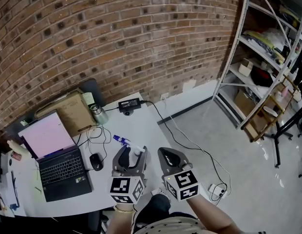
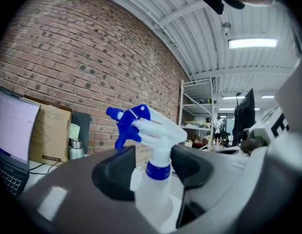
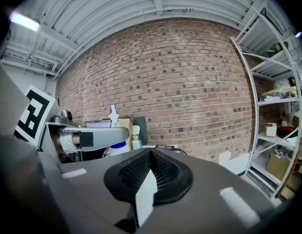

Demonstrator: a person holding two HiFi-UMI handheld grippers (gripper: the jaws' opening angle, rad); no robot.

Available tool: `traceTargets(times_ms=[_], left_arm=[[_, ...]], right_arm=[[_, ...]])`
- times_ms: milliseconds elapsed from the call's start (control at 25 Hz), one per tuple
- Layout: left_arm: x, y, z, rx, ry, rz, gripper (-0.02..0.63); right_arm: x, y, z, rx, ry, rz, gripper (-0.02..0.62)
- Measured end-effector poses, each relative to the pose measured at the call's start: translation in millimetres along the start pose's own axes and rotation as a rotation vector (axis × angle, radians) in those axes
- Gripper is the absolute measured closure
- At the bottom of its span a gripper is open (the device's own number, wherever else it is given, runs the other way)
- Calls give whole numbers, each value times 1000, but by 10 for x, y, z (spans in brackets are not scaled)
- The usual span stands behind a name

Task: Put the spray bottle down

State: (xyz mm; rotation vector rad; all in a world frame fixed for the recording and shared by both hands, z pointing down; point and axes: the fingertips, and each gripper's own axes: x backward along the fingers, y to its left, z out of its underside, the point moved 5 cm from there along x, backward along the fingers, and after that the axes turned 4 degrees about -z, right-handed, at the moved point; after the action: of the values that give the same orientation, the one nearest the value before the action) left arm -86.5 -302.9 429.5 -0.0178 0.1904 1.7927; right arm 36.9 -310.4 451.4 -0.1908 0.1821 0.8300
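Standing upright near the table's (image 1: 141, 115) near right edge, right of the laptop (image 1: 58, 162), the spray bottle (image 2: 153, 191) sits between the left gripper's (image 1: 133, 155) wide-spread jaws, seemingly released to rest there, while the right gripper (image 3: 150, 172) idles alongside, pinched closed and empty.

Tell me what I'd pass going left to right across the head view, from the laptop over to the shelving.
laptop → mouse → spray bottle → right gripper → power strip on the floor → metal shelving
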Motion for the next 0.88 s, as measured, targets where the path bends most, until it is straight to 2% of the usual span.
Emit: traceTargets(times_ms=[400,560,880], left_arm=[[235,-93,19,6,19,12,393],[447,-186,-8,8,2,21,397],[914,-375,-35,17,-25,45,580]], right_arm=[[232,111,-30,14,-17,14,597],[381,207,-35,12,-34,23,597],[707,511,31,15,-56,16,597]])
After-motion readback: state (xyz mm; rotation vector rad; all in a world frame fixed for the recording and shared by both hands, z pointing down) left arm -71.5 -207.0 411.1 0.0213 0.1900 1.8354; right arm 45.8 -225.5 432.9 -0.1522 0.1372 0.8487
